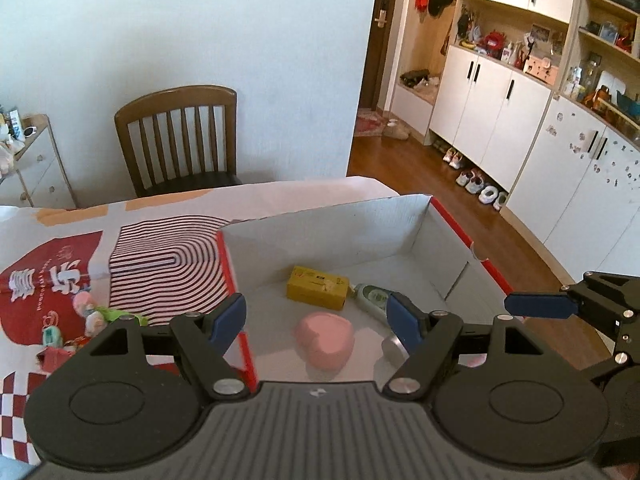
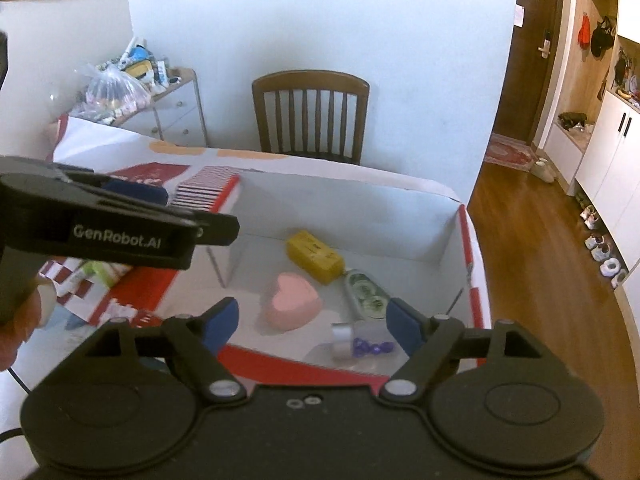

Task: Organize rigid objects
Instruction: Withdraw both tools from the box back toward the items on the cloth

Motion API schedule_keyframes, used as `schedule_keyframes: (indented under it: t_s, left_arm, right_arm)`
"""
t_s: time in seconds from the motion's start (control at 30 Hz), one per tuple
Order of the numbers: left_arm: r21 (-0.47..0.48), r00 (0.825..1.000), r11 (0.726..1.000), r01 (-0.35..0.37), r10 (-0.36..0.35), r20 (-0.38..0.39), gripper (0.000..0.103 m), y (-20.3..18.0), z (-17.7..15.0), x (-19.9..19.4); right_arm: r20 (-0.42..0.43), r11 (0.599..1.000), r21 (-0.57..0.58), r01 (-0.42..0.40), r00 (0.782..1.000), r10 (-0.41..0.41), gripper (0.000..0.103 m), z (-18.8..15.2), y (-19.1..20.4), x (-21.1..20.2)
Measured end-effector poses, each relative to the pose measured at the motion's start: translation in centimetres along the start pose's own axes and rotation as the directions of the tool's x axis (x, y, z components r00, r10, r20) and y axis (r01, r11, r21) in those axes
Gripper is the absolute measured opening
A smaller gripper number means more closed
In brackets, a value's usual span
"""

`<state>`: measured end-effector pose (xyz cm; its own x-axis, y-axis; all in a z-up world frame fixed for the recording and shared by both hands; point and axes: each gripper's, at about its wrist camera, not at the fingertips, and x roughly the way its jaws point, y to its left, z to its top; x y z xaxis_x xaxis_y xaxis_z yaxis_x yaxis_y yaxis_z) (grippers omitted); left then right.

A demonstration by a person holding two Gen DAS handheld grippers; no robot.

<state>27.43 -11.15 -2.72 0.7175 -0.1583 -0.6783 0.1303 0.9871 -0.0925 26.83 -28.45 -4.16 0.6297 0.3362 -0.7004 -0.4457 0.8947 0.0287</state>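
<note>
A white cardboard box with red edges (image 1: 332,220) (image 2: 456,236) sits on the table. Inside lie a yellow box (image 1: 318,287) (image 2: 315,256), a pink heart-shaped case (image 1: 325,340) (image 2: 294,306), a green and white bottle (image 1: 374,298) (image 2: 366,290) and a clear jar with a silver cap and purple beads (image 2: 362,342). My left gripper (image 1: 316,322) is open and empty above the box's near left side. My right gripper (image 2: 312,322) is open and empty above the box's near edge. The right gripper's finger (image 1: 540,304) shows at the right of the left wrist view.
Small toys and packets (image 1: 86,316) lie on the patterned tablecloth (image 1: 160,256) left of the box. A wooden chair (image 1: 180,136) (image 2: 312,112) stands behind the table. A drawer unit with clutter (image 2: 160,100) stands at the back left. White cabinets (image 1: 500,120) line the right.
</note>
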Motion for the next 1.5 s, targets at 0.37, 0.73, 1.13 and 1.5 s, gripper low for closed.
schedule_keyframes:
  t_s: [0.37, 0.73, 1.13, 1.5]
  left_arm:
    - [-0.026, 0.999, 1.000, 0.012, -0.011, 0.046, 0.082, 3.9, -3.0, -5.1]
    - [-0.068, 0.998, 0.998, 0.005, -0.001, 0.060, 0.090, 9.3, -6.0, -7.6]
    - [-0.086, 0.992, 0.996, 0.024, -0.013, 0.124, 0.103, 16.4, -9.2, -9.4]
    - [-0.140, 0.994, 0.989, -0.042, 0.055, 0.092, 0.103, 22.7, -11.5, -7.7]
  right_arm:
    - [0.061, 0.999, 0.022, -0.025, 0.998, 0.024, 0.098, -0.9, 4.6, -2.4]
    - [0.121, 0.999, 0.020, -0.048, 0.992, 0.046, 0.103, -1.8, 9.3, -2.8]
    - [0.102, 0.997, 0.047, -0.055, 0.994, 0.050, 0.103, -0.8, 14.0, -0.5]
    - [0.043, 0.995, 0.077, -0.056, 0.998, 0.053, 0.103, 1.3, 18.1, 4.5]
